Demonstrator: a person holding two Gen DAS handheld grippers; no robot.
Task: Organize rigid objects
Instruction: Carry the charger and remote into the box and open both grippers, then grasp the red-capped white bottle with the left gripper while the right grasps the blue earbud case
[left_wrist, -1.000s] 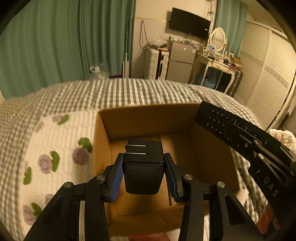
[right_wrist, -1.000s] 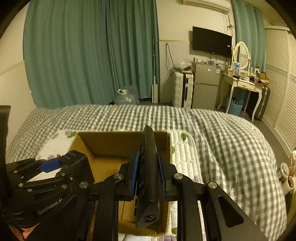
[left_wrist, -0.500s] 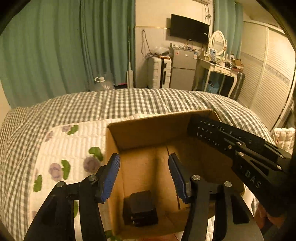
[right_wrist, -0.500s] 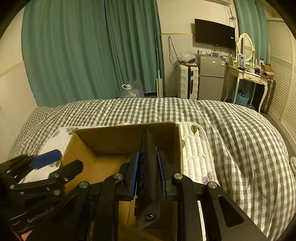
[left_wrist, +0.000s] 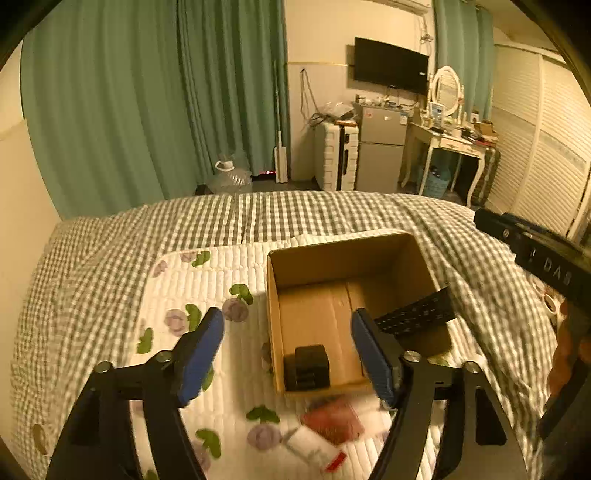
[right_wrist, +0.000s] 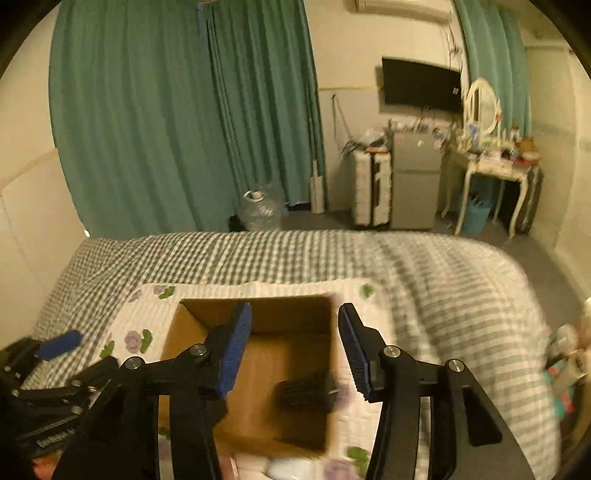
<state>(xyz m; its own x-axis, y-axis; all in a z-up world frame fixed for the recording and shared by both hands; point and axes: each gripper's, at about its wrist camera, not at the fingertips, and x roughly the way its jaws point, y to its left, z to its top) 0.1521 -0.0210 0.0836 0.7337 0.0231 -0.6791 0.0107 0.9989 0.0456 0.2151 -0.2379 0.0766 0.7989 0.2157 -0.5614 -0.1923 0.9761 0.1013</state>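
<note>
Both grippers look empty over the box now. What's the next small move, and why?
Probably swing the left gripper toward the red packet lying on the quilt just in front of the cardboard box: both grippers are open, and the black cube and remote already sit inside.

Illumination is dim, warm yellow-orange indoor light; its source is out of frame. Both views show strong fisheye curvature with black vignetted corners. The right wrist view is motion-blurred throughout. In the left wrist view, the cardboard box interior lies in shadow.

Green curtains, wall TV, checked bed — warm light
</note>
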